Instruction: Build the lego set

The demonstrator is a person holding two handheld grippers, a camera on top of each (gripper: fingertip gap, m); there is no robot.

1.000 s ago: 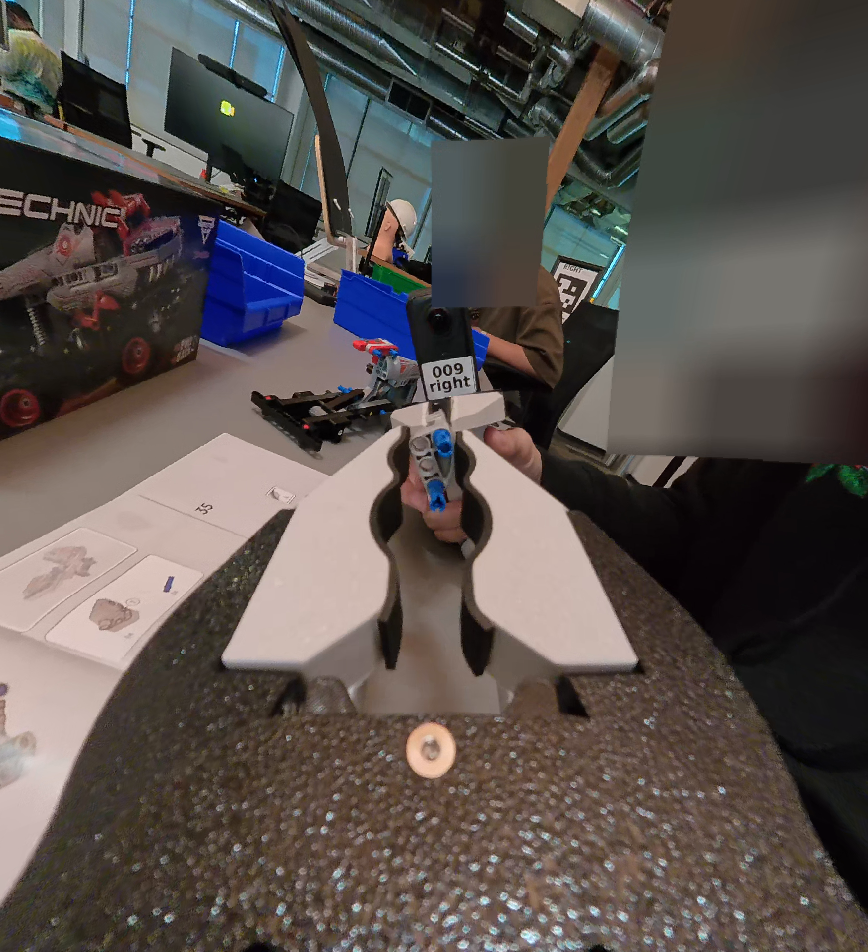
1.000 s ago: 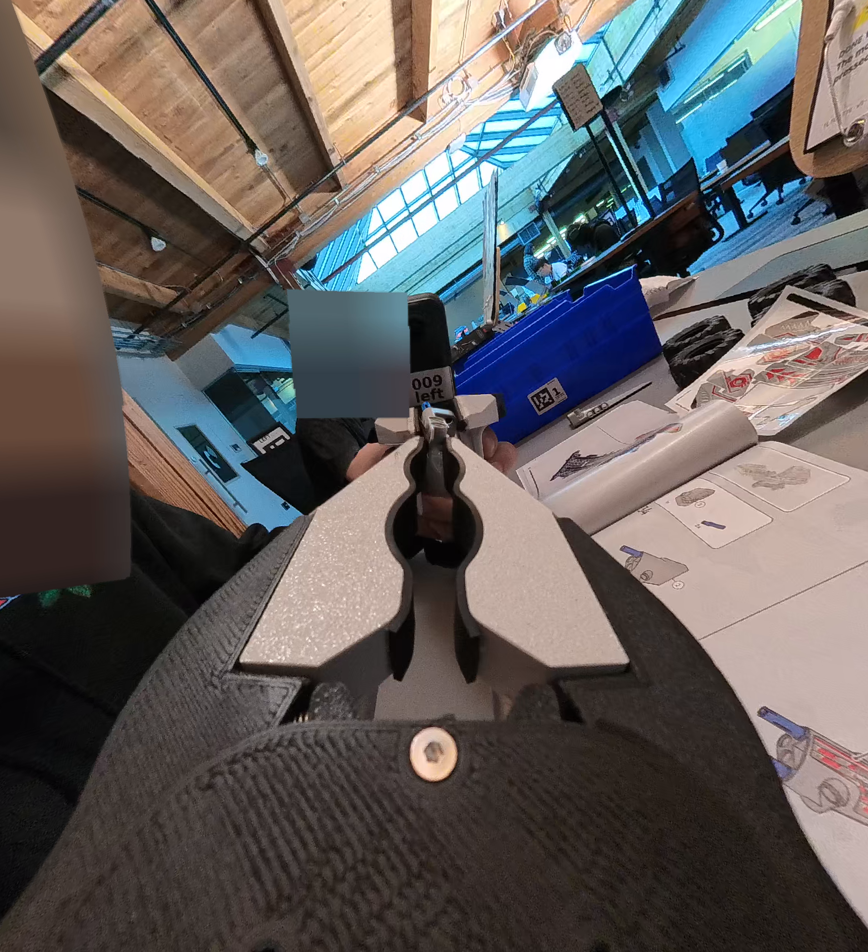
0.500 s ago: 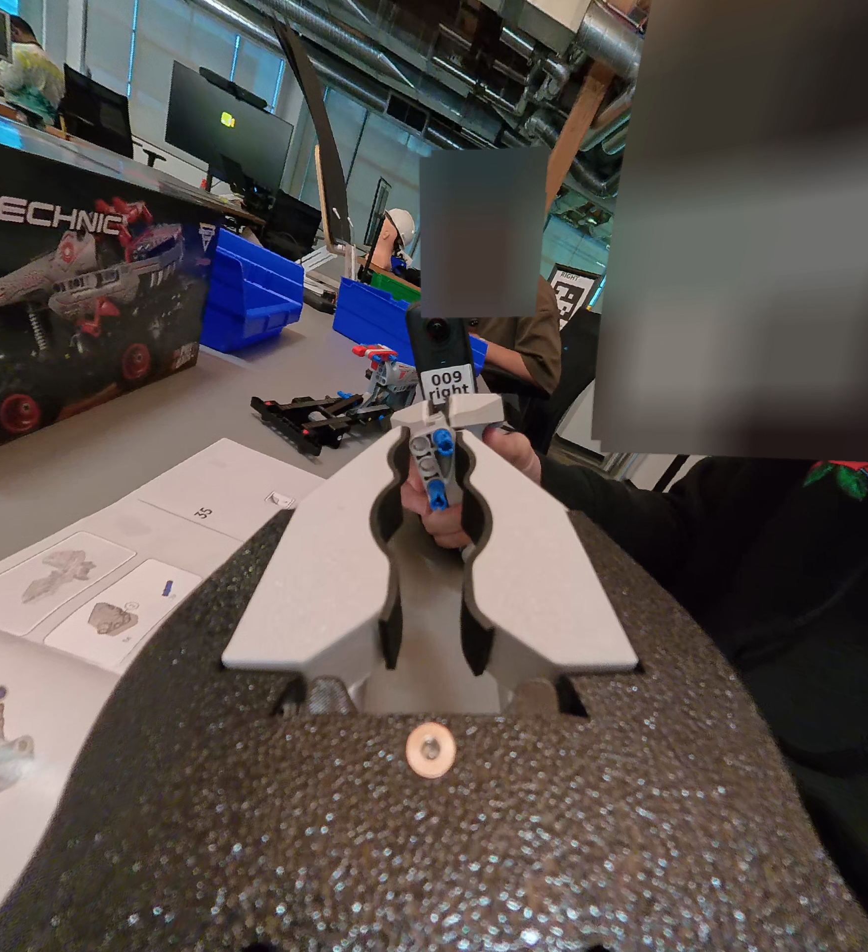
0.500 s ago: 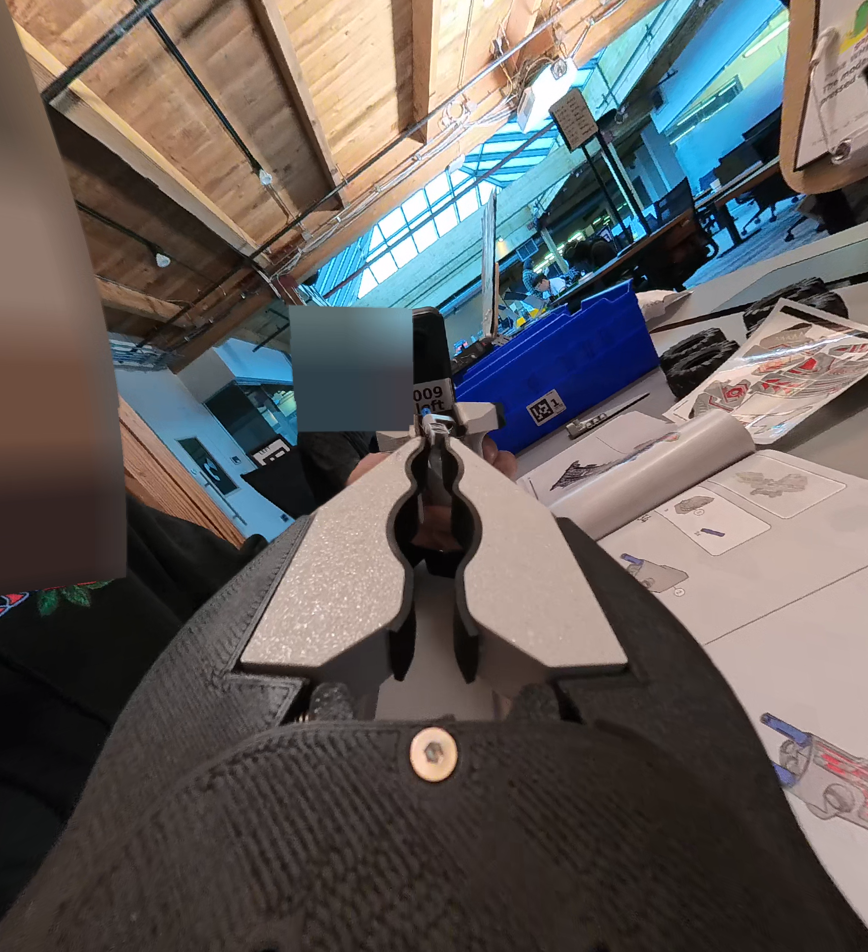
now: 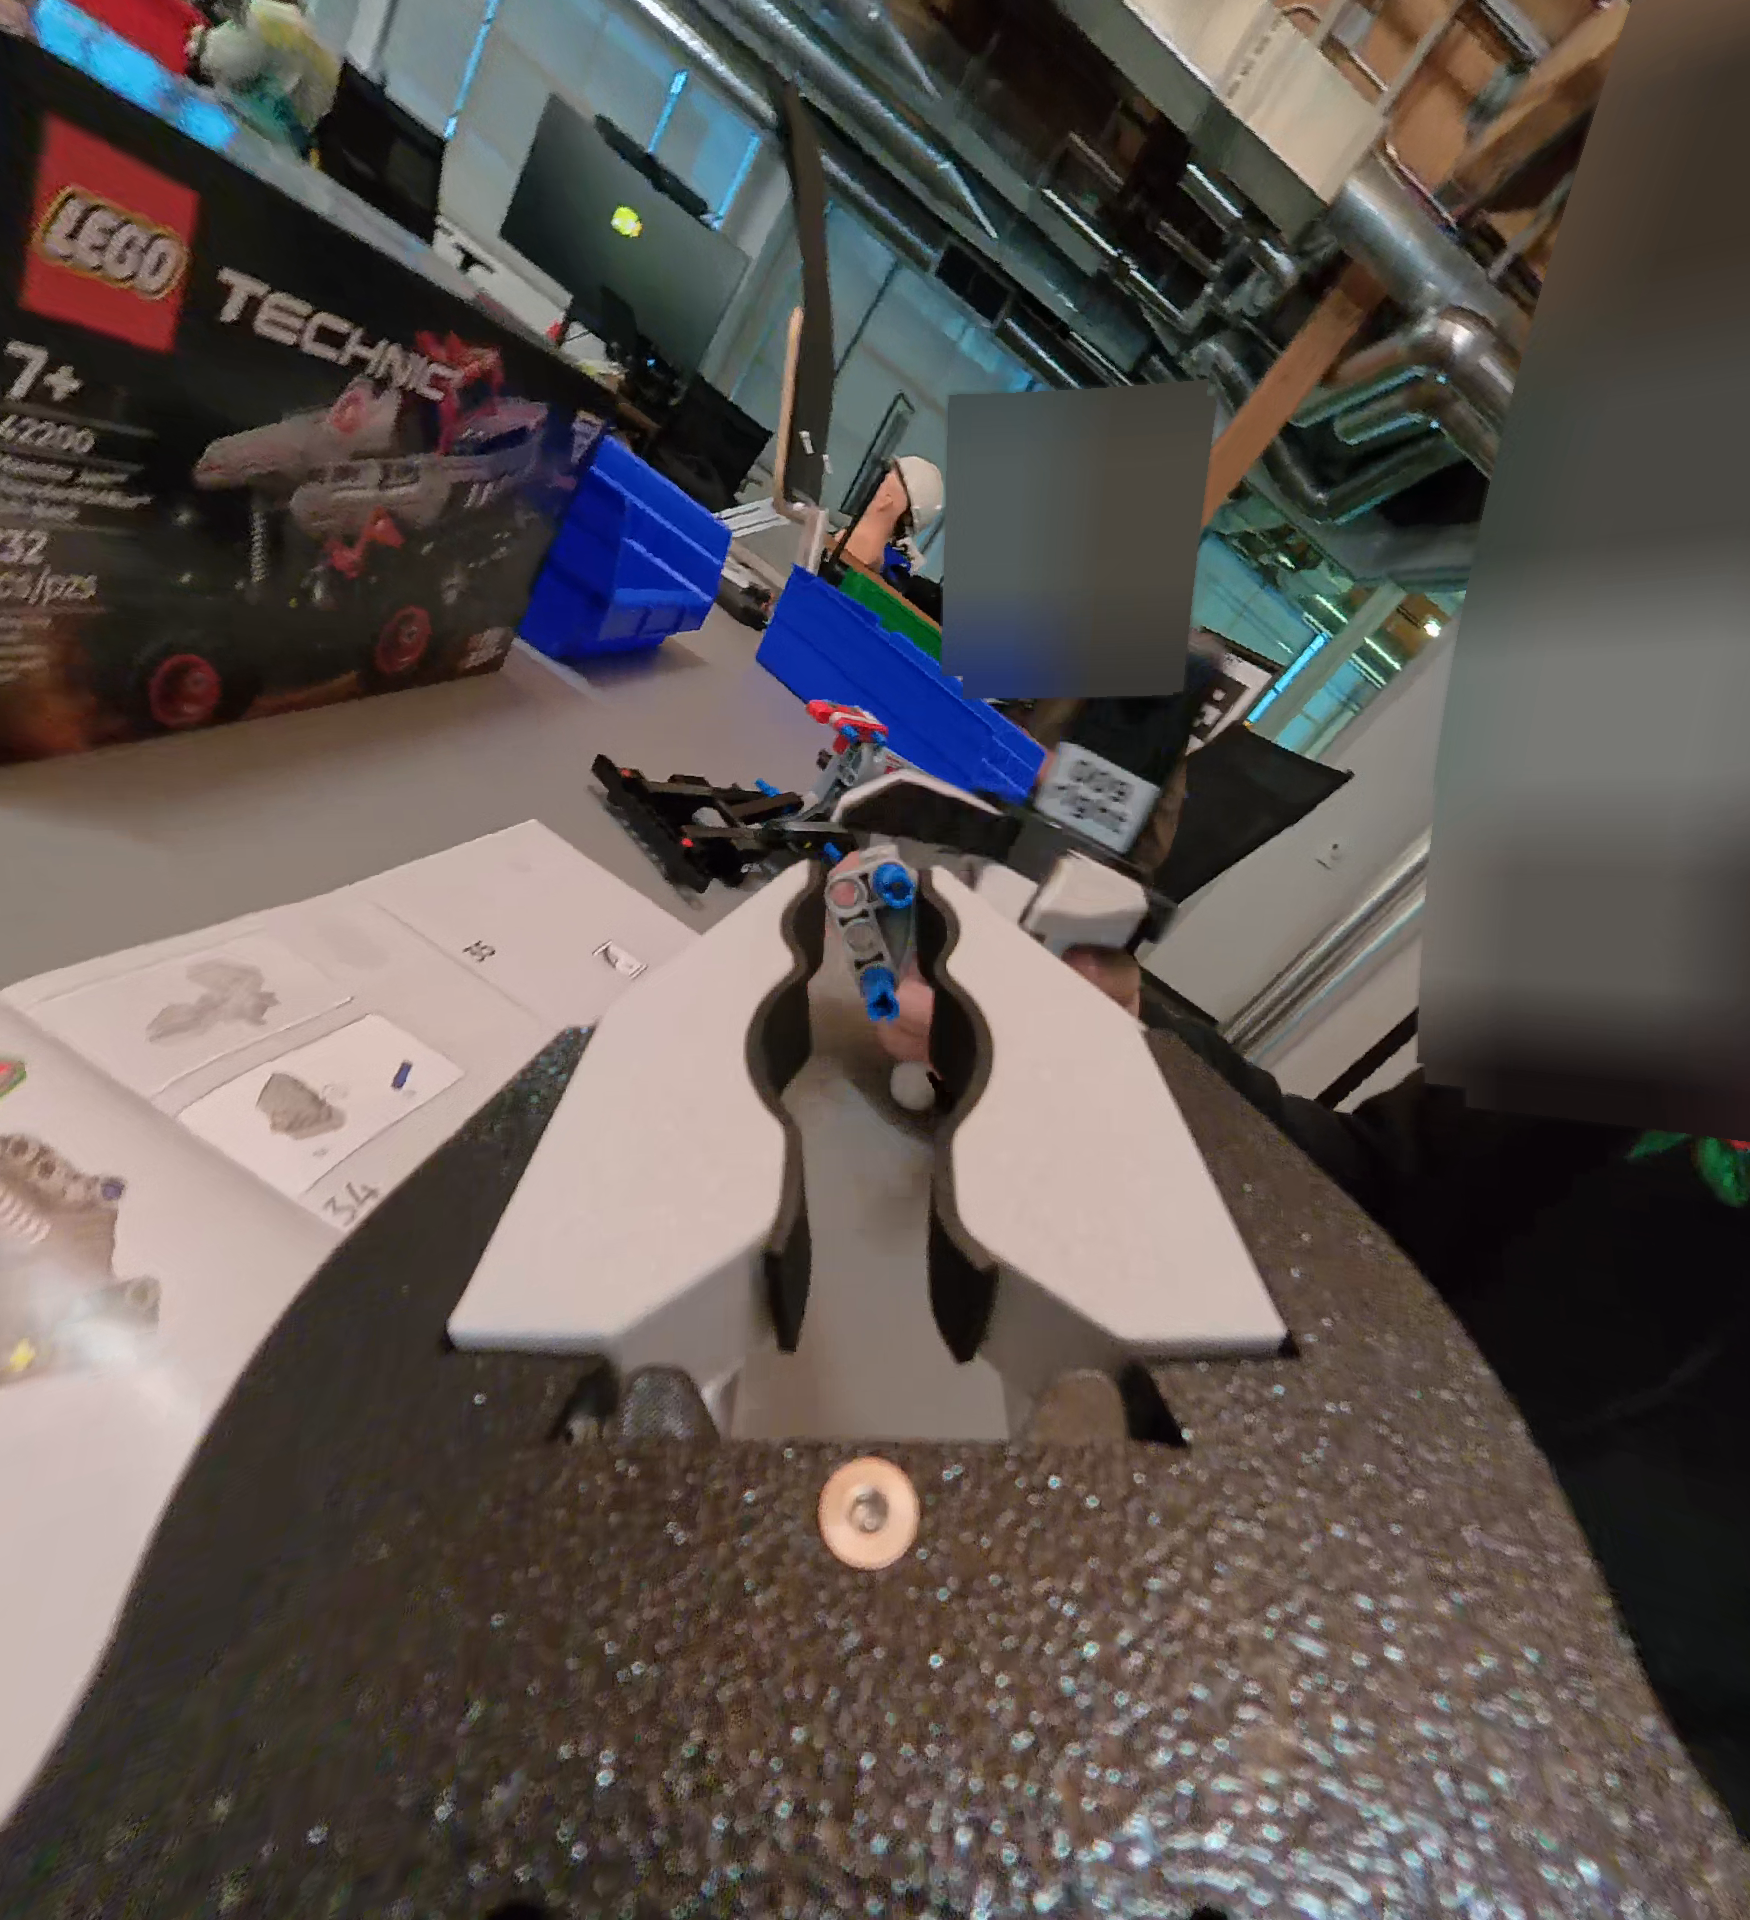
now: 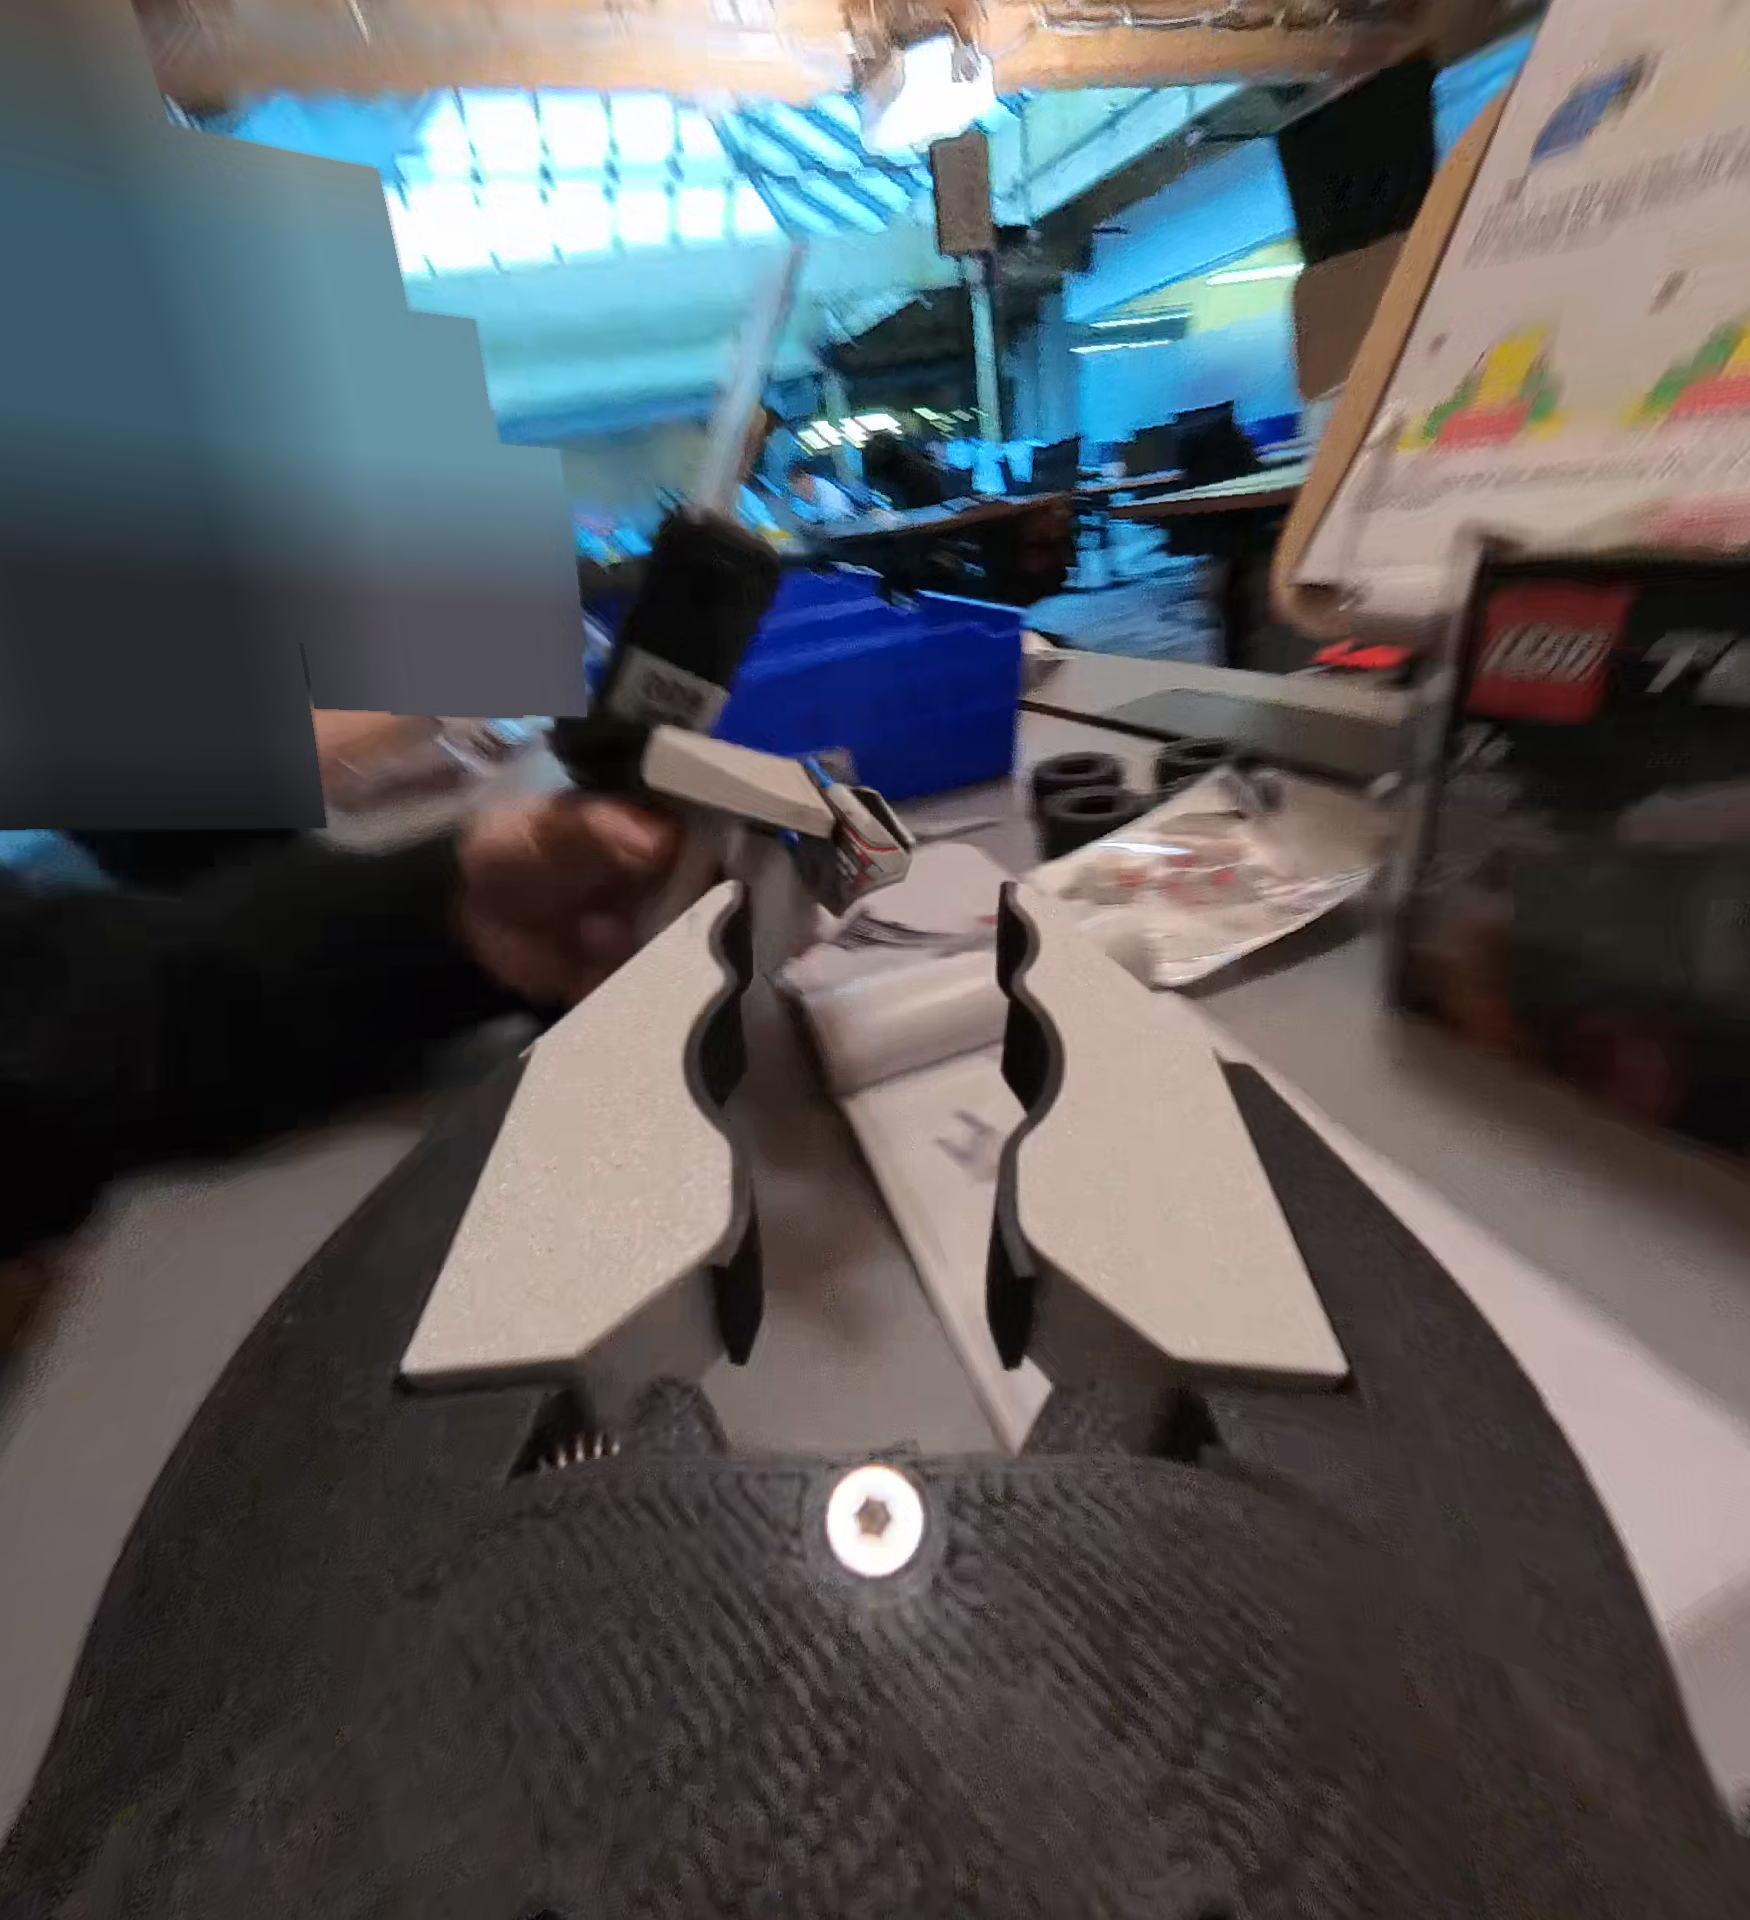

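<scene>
My left gripper is shut on a small grey lego assembly with blue pins, held upright above the table. My right gripper is open and empty, with a wide gap between its jaws. It shows in the left wrist view just behind and right of the held assembly. In the right wrist view the left gripper and its grey assembly sit just beyond my left fingertip, apart from it. A black, partly built chassis lies on the table behind.
The open instruction booklet lies on the grey table, also under the right gripper. The lego box stands at the left. Blue bins, black tyres and a sticker sheet lie farther back. Both grippers' tips are close together, under 4 cm apart.
My right gripper has opened, let go at the grey assembly and swung away to the right and down. The left gripper still holds the assembly and has tilted.
</scene>
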